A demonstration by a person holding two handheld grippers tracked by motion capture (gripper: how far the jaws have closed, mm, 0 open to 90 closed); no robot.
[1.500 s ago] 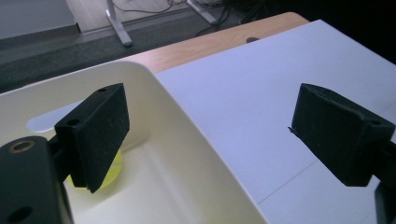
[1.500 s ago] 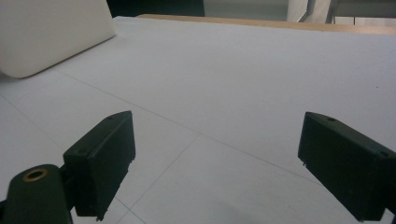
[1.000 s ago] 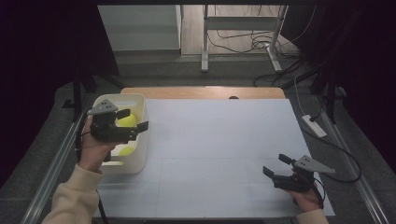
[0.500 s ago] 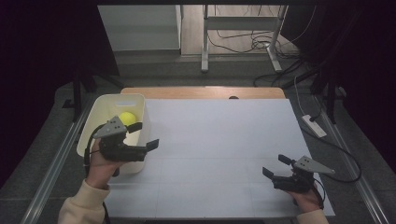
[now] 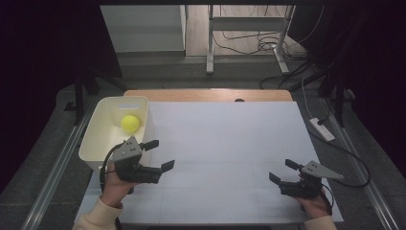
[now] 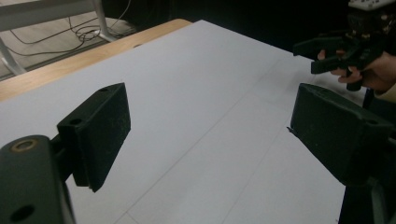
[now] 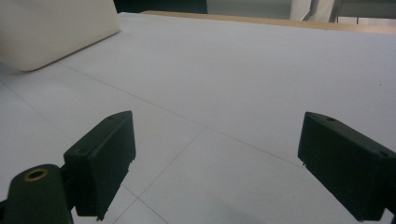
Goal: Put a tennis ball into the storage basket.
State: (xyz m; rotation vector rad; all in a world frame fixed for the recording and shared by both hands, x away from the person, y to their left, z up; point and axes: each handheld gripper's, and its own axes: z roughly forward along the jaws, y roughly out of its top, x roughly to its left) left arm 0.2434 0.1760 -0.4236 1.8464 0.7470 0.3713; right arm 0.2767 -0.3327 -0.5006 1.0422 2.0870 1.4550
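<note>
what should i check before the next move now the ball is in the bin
1. Round yellow-green ball lies inside the cream plastic bin: ok.
2. Left tool holds nothing; its jaws stand apart with bare table between them, and have just been closing a little: ok.
3. Right tool open and holding nothing, low over the near right part of the white table sheet: ok.
4. Left tool is out of the bin, beside its near right corner: ok.
5. Bin upright at the left edge of the sheet: ok.
6. Another thing to pick up on the sheet: cannot tell, none is visible.
</note>
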